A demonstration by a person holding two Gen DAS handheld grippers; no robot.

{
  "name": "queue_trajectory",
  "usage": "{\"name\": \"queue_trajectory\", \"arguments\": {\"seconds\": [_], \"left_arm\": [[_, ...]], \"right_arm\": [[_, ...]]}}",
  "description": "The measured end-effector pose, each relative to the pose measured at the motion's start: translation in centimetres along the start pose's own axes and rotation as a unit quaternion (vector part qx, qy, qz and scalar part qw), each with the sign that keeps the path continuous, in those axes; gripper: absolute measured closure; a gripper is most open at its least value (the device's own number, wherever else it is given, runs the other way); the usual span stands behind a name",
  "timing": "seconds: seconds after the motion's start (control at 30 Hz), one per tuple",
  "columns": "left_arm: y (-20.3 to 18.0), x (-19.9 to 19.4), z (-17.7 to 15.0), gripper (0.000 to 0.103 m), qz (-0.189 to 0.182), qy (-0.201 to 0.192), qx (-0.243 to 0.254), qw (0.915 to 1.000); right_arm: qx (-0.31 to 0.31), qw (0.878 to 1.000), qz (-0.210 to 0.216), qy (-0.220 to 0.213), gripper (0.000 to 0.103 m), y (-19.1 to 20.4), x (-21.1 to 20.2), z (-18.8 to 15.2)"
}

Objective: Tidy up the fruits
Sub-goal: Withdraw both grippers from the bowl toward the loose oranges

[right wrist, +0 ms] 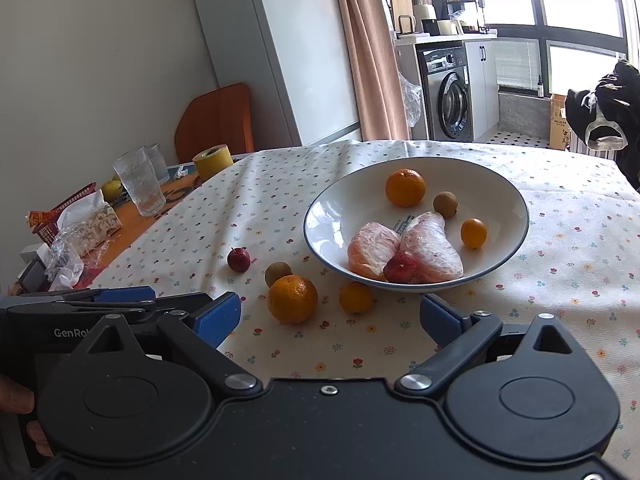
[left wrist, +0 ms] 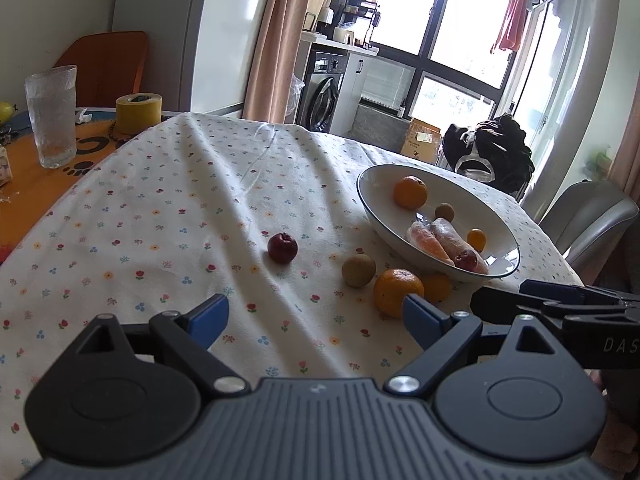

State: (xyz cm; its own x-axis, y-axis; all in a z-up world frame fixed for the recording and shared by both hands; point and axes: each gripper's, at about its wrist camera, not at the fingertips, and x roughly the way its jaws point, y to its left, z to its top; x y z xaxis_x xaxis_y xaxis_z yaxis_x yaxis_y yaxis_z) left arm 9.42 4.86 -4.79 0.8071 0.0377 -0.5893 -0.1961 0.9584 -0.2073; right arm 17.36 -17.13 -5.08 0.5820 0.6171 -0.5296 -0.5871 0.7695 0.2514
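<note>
A: Both tools spread wide, holding nothing. Left gripper (left wrist: 316,318) low over the floral white tablecloth (left wrist: 160,208), right gripper (right wrist: 330,316) alongside, nosed at the loose fruit.

B: Fruit positions?

A: Shallow white bowl with dark rim (right wrist: 340,204) already carrying a round orange mandarin (right wrist: 405,187), a small brown longan (right wrist: 445,204), a tiny orange kumquat (right wrist: 473,233), two plastic-wrapped peeled citrus pieces (right wrist: 430,248) and a small red fruit (right wrist: 400,267) resting against them. Still out on the cloth: a big orange mandarin (right wrist: 292,299), a brown longan (right wrist: 278,272) touching it behind, a small orange kumquat (right wrist: 355,297) just beside the bowl rim, and a dark red fruit (right wrist: 239,259) well apart to the left.

B: Step in hand?

A: Probably picking a loose one for the bowl. Roughly half done, judging by the count.

B: Tips for doing it well?

A: Big mandarin nearest to the right gripper's line, kumquat close too. Better to centre the pads on the widest part, come down nearly to the cloth, squeeze gently since soft skin bruises. Watch the longan touching the mandarin, likely to roll off if nudged. Cloth wrinkled, so avoid pinching fabric. Release low inside the bowl on the bare left side, clear of the wrapped pieces.

B: Clutter?

A: Clear ribbed drinking glass (left wrist: 51,116) and yellow tape roll (left wrist: 138,113) far off at the left, no obstruction.
</note>
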Motion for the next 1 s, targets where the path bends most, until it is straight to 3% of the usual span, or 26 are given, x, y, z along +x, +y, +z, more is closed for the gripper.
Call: {"name": "queue_trajectory", "arguments": {"seconds": [0.17,0.4,0.57,0.67,0.83,1.0], "left_arm": [[-0.3,0.4,0.0,0.011,-0.012,0.004,0.004,0.9999],[-1.3,1.7,-0.2,0.012,-0.029,0.012,0.015,0.9994],[-2.3,2.9,-0.2,0.014,-0.040,0.016,0.024,0.9988],[-2.8,3.5,-0.1,0.018,-0.046,0.017,0.025,0.9985],[-3.5,4.7,0.0,0.037,-0.058,0.025,0.021,0.9978],[-4.1,5.6,0.0,0.045,-0.061,0.027,0.023,0.9975]], "right_arm": [[0.008,1.000,-0.003,0.008,0.016,-0.7,0.4,-0.3],[0.037,0.999,0.000,0.010,0.017,-2.4,0.7,-0.6],[0.062,0.998,0.007,0.018,0.029,-3.8,1.1,-0.8],[0.074,0.997,0.012,0.020,0.031,-4.5,1.2,-0.9],[0.091,0.995,0.019,0.022,0.034,-5.5,1.3,-1.0],[0.106,0.994,0.027,0.027,0.039,-6.2,1.6,-1.0]]}}
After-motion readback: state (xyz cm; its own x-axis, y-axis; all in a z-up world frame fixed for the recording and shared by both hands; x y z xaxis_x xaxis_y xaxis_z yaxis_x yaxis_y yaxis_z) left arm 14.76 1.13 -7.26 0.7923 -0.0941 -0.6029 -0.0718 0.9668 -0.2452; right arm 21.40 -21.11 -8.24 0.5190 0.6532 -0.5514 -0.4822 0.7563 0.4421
